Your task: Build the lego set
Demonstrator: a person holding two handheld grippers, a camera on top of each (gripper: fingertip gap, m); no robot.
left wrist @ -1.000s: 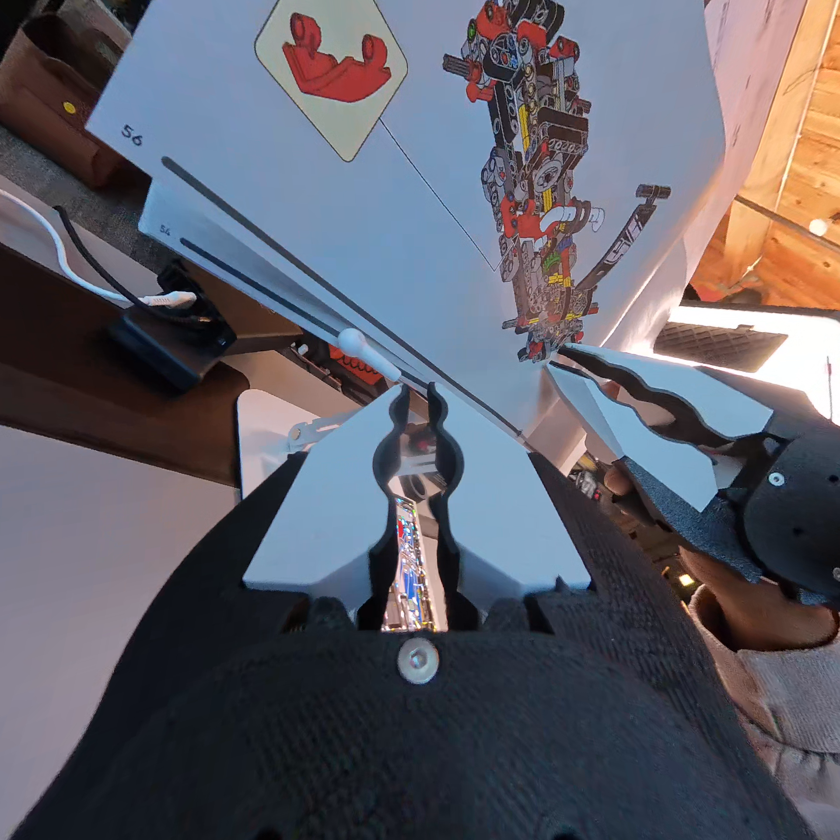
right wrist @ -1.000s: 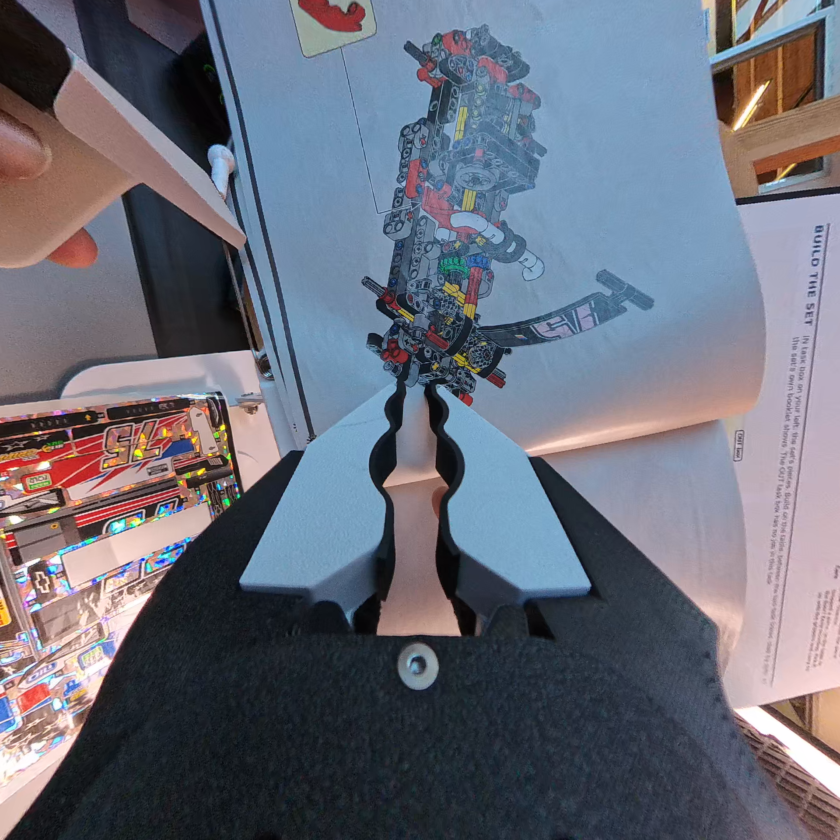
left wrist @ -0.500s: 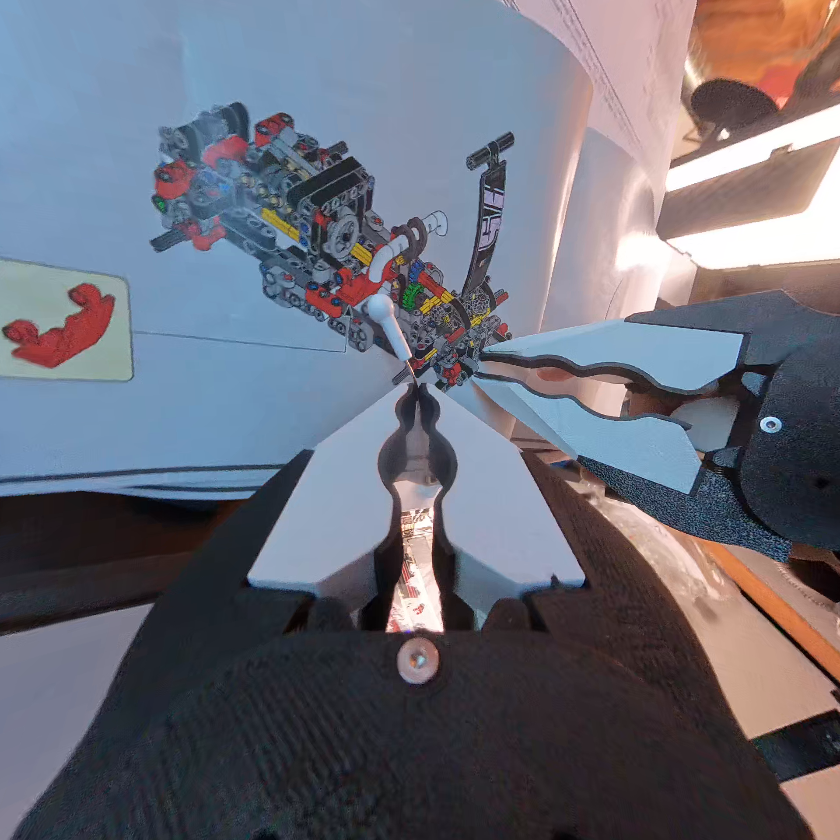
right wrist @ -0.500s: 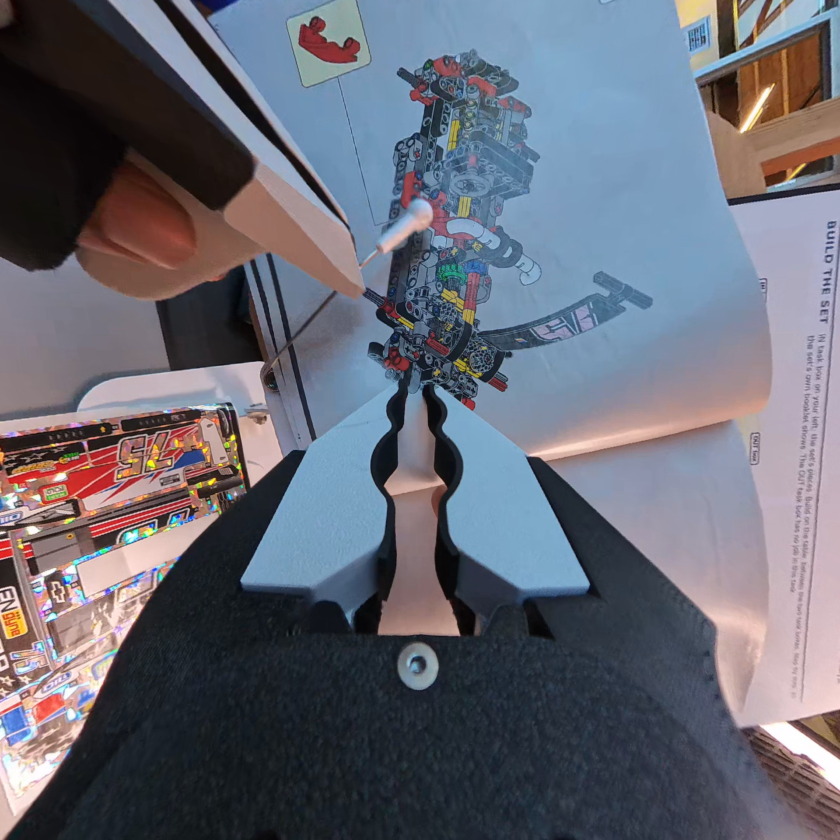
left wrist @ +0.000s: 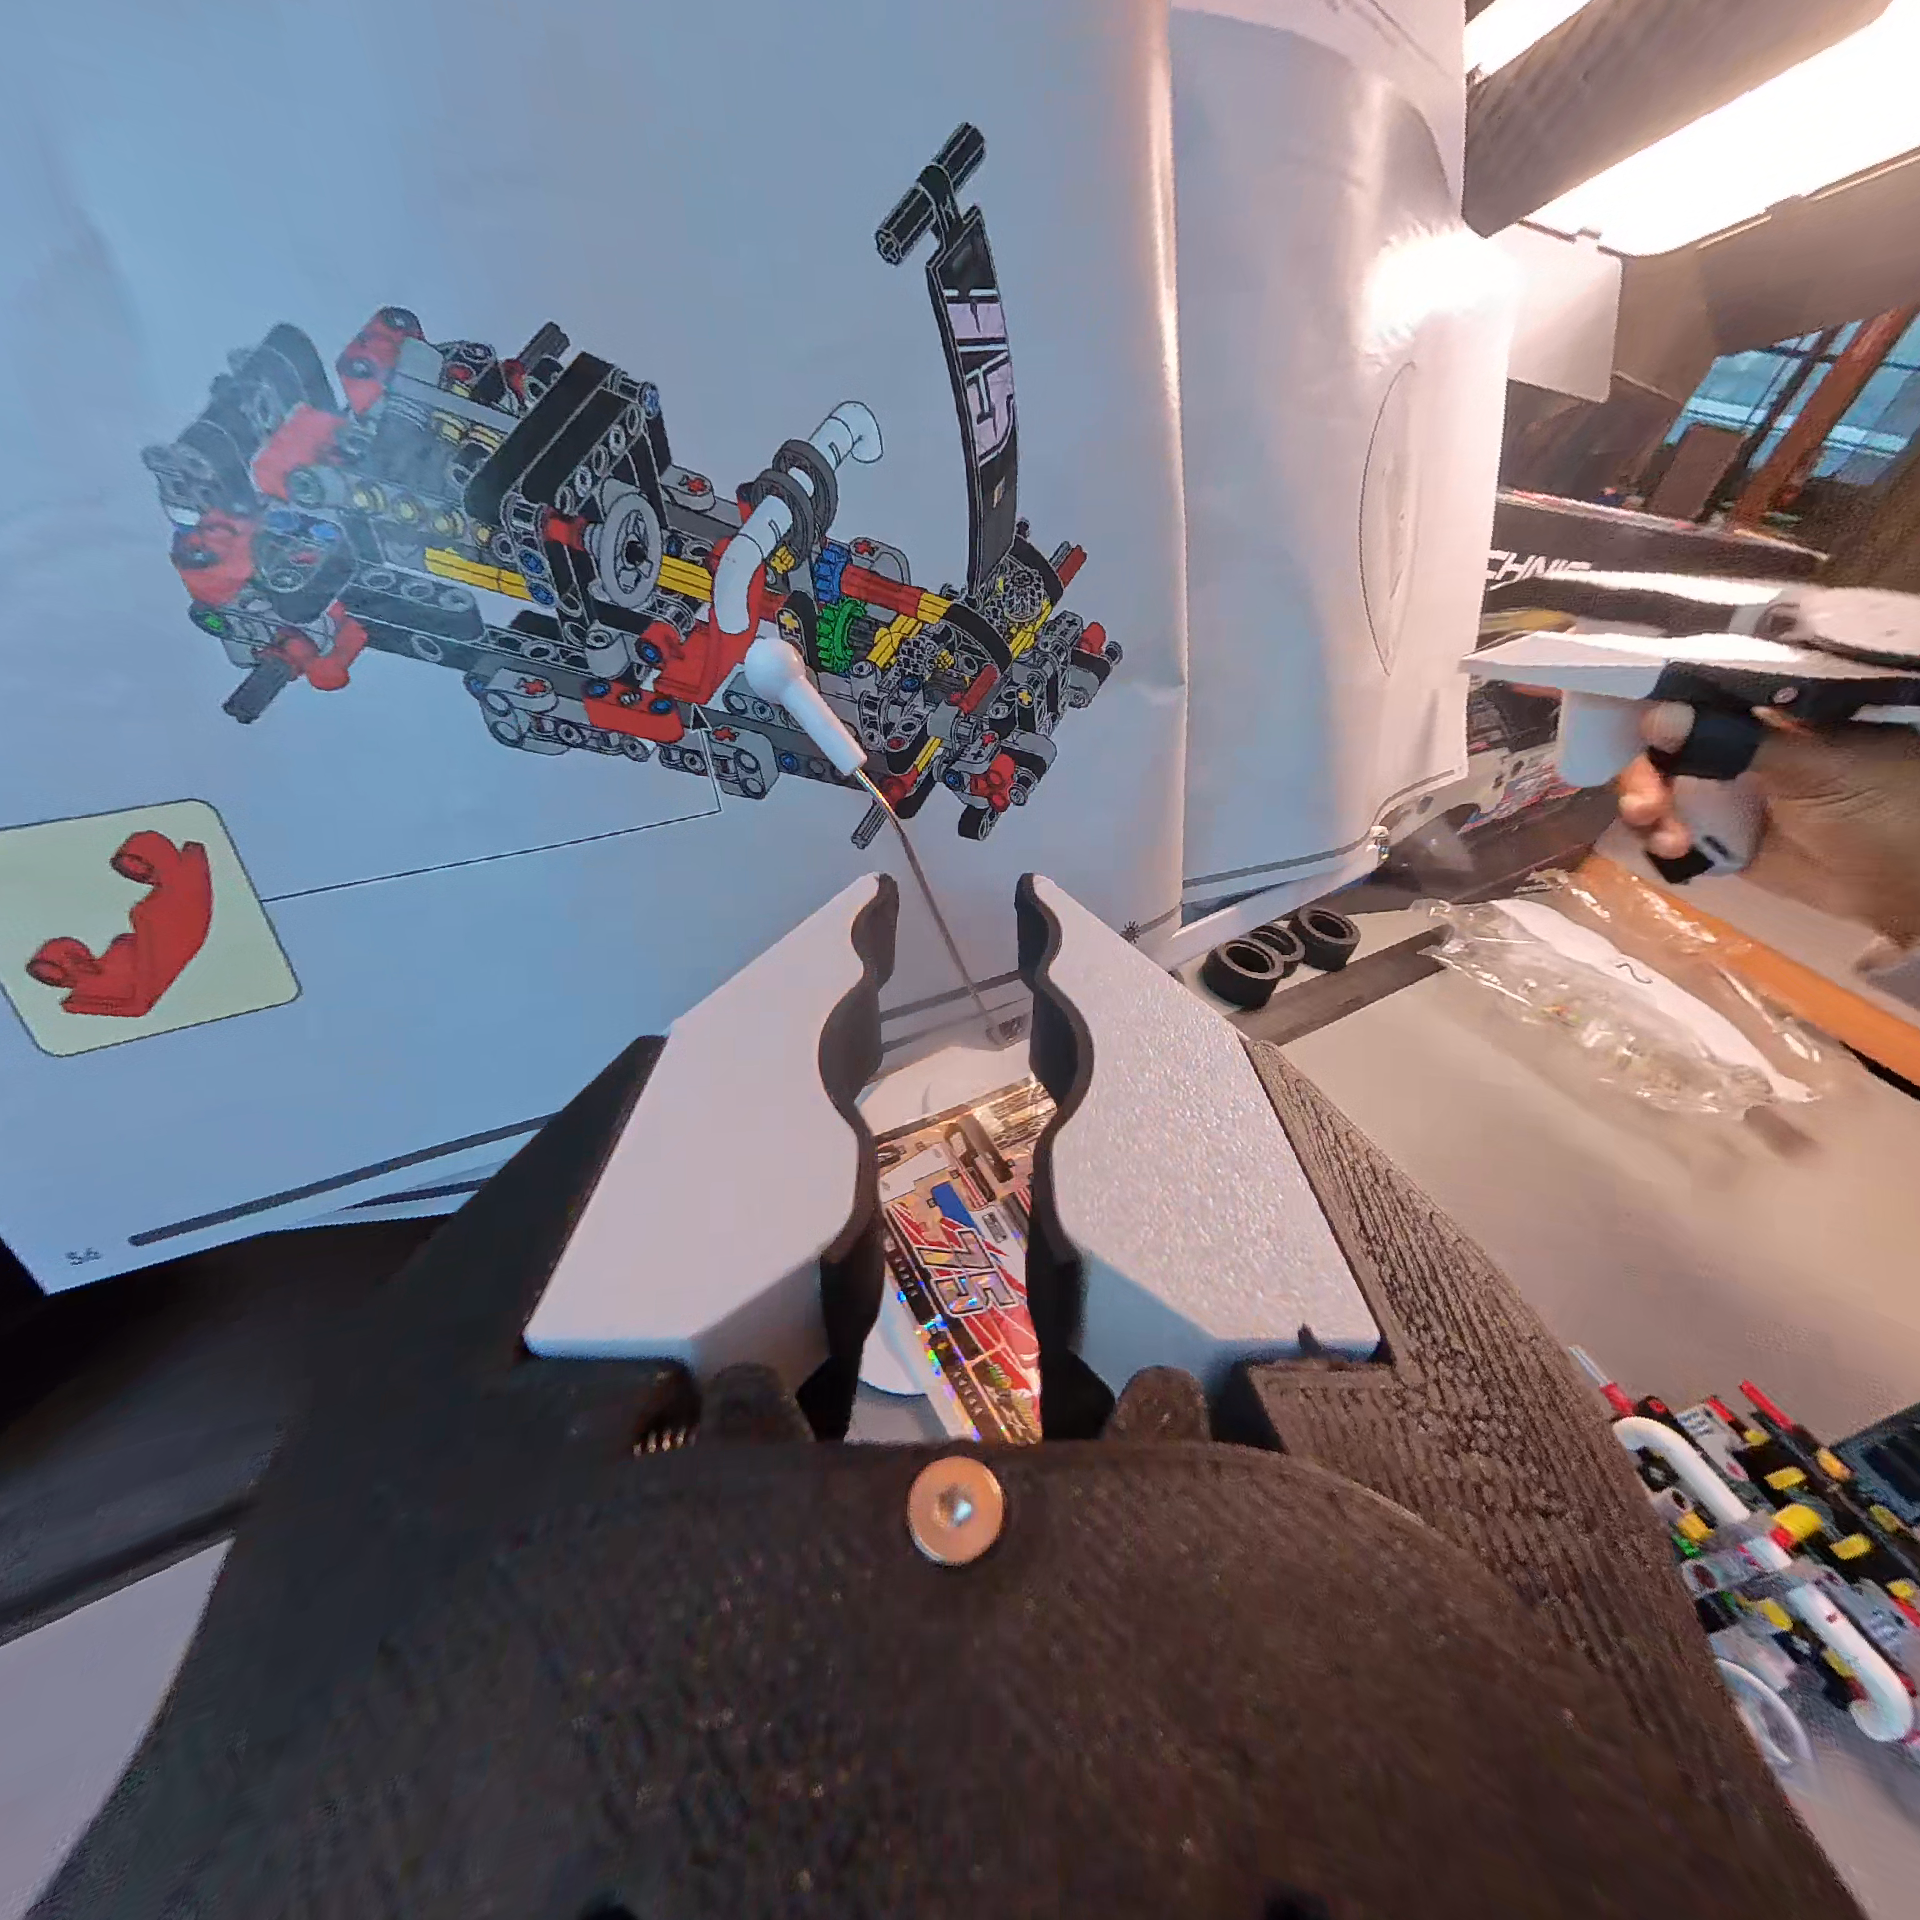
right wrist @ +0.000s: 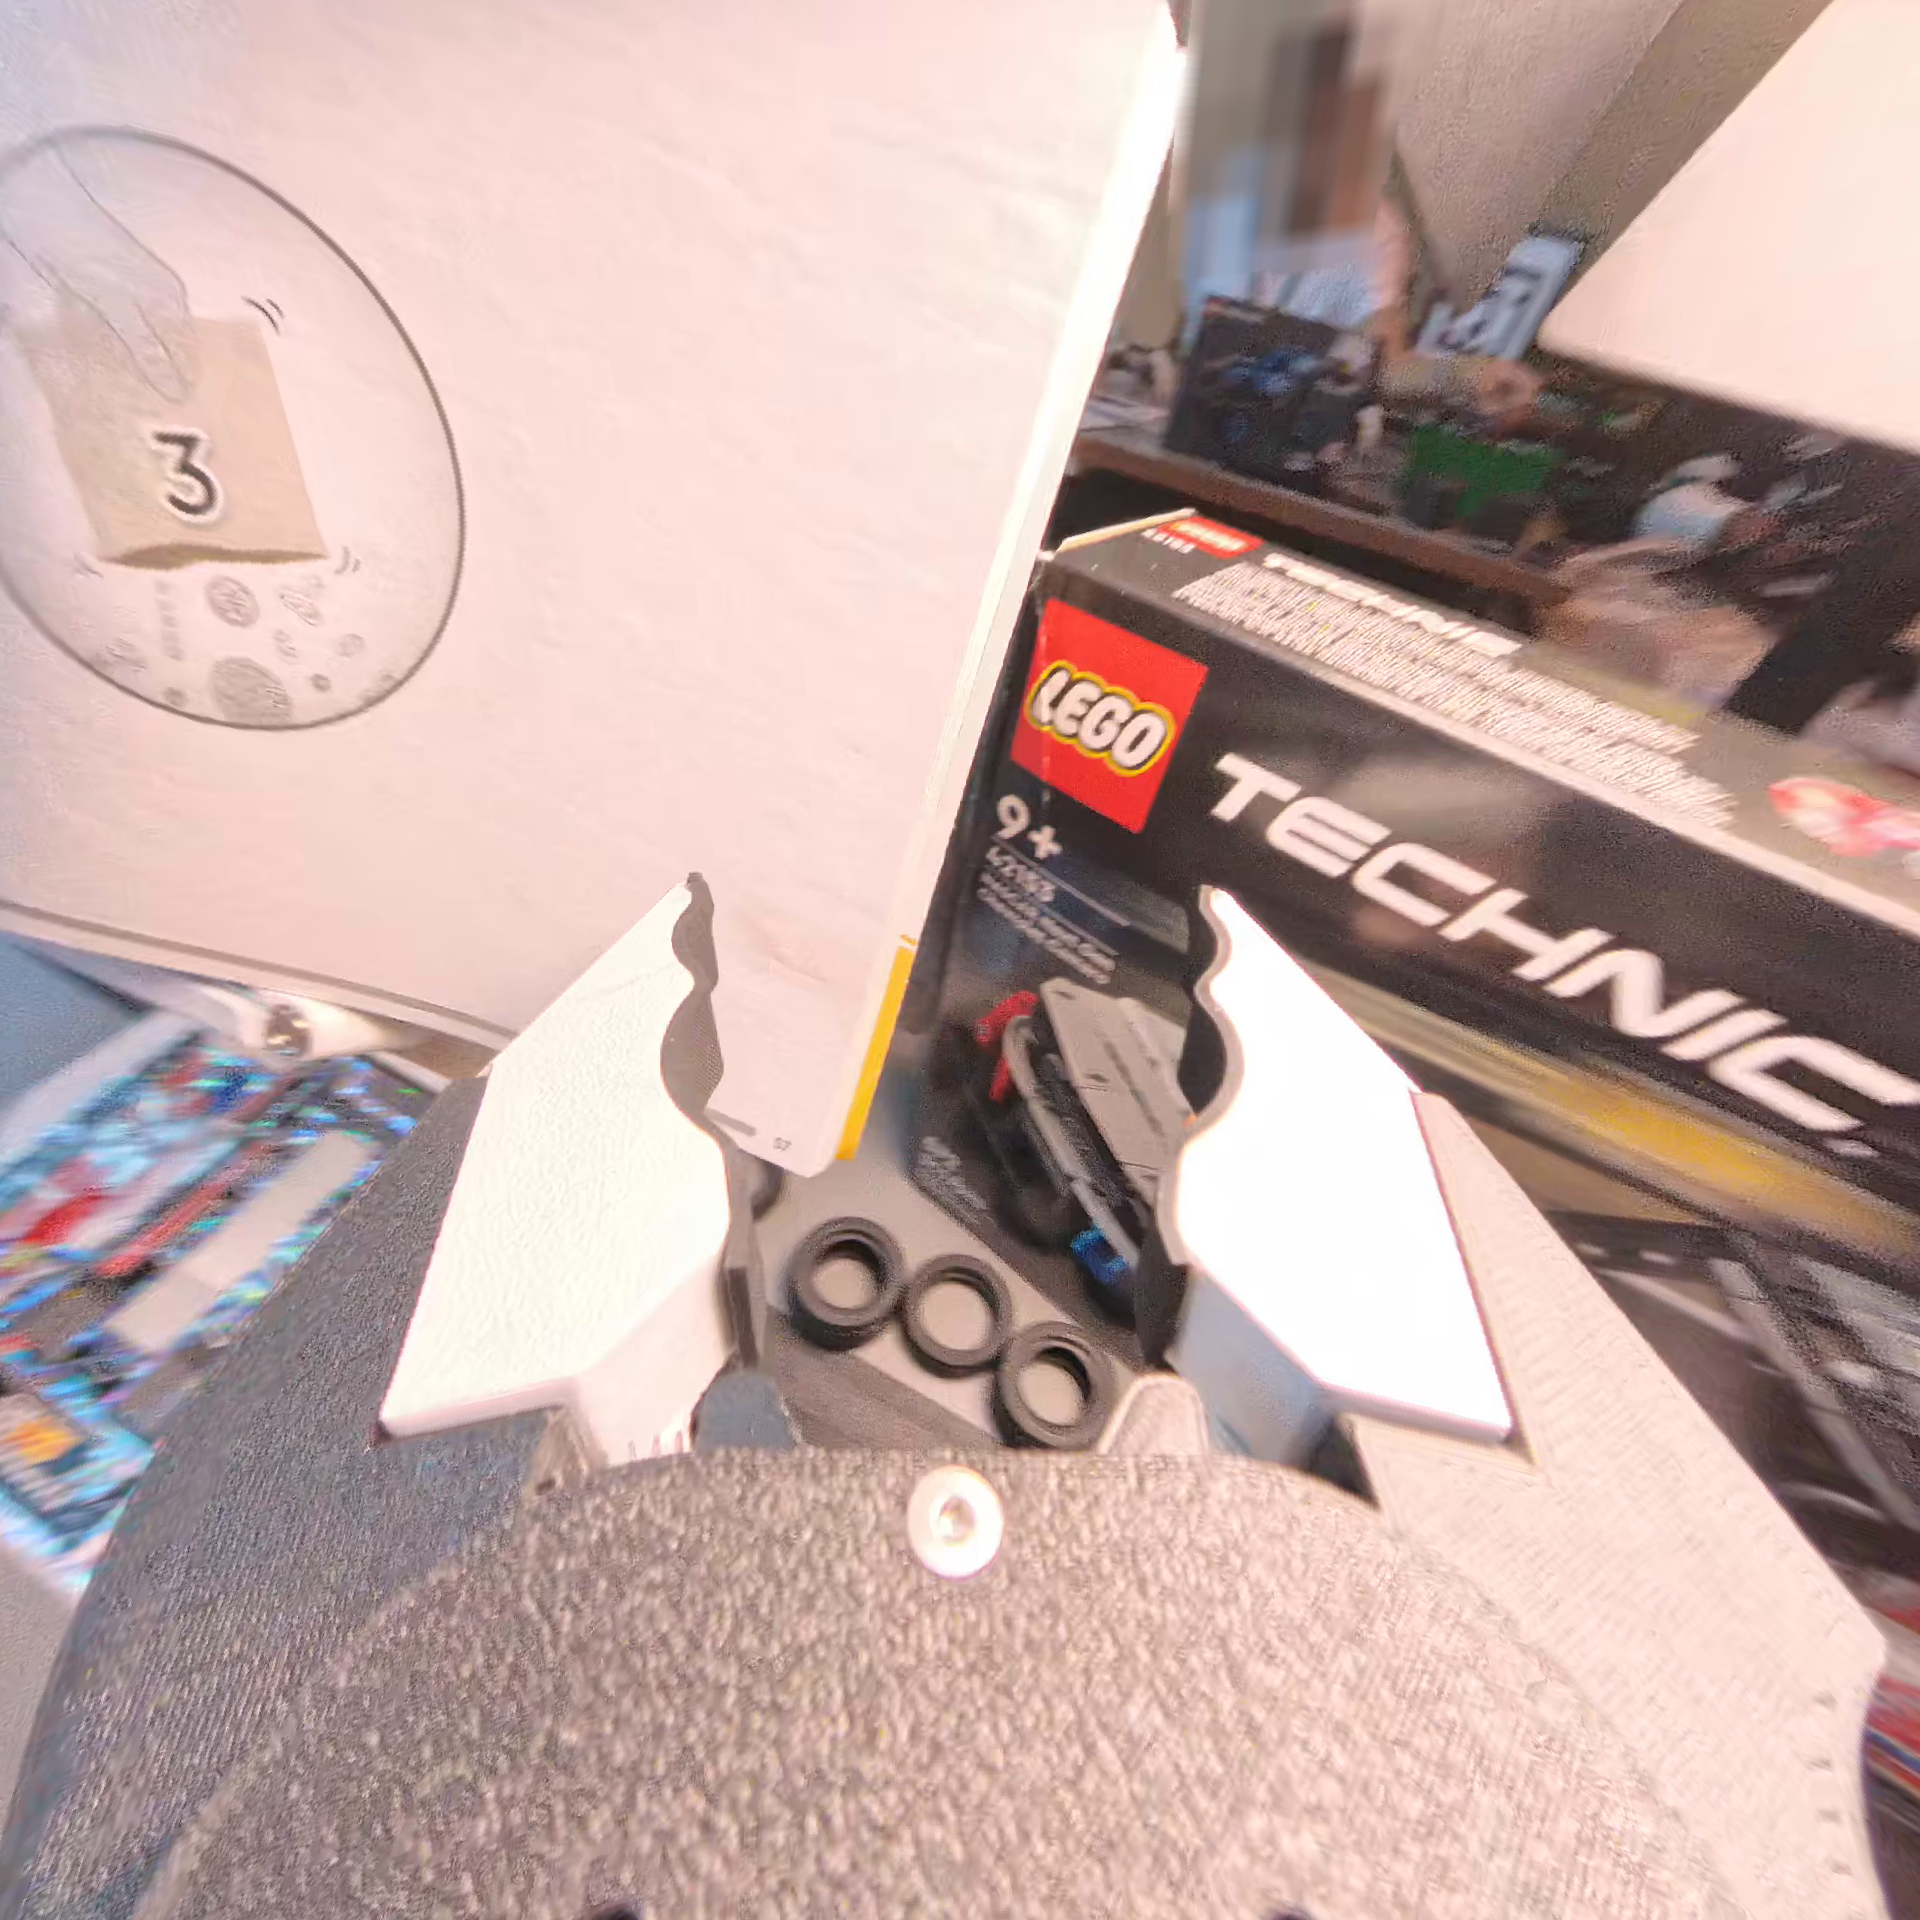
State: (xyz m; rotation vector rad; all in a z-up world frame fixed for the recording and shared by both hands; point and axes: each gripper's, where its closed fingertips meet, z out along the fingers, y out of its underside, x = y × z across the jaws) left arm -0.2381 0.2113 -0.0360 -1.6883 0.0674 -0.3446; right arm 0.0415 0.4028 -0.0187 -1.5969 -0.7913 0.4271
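The open instruction booklet (left wrist: 623, 208) stands upright on a stand, showing a page with a model drawing. A wire page holder with a white tip (left wrist: 795, 686) lies against that page. My left gripper (left wrist: 951, 904) is open and empty, and the wire runs between its fingertips without touching them. My right gripper (right wrist: 951, 914) is open wide, with the lower edge of a booklet page (right wrist: 623, 416) between its jaws, near the left finger. It also shows blurred at the far right of the left wrist view (left wrist: 1507, 665). Part of the built model (left wrist: 1766, 1507) lies at the lower right.
A shiny sticker sheet (left wrist: 966, 1278) lies under the booklet stand and shows in the right wrist view (right wrist: 156, 1195). Three black tyres (right wrist: 945, 1320) sit in a row by the black set box (right wrist: 1455, 831). A clear plastic bag (left wrist: 1621, 997) lies on the table.
My left gripper has opened and let go of the wire holder, which now rests on the page. My right gripper has opened, let go of the page and swung right towards the box.
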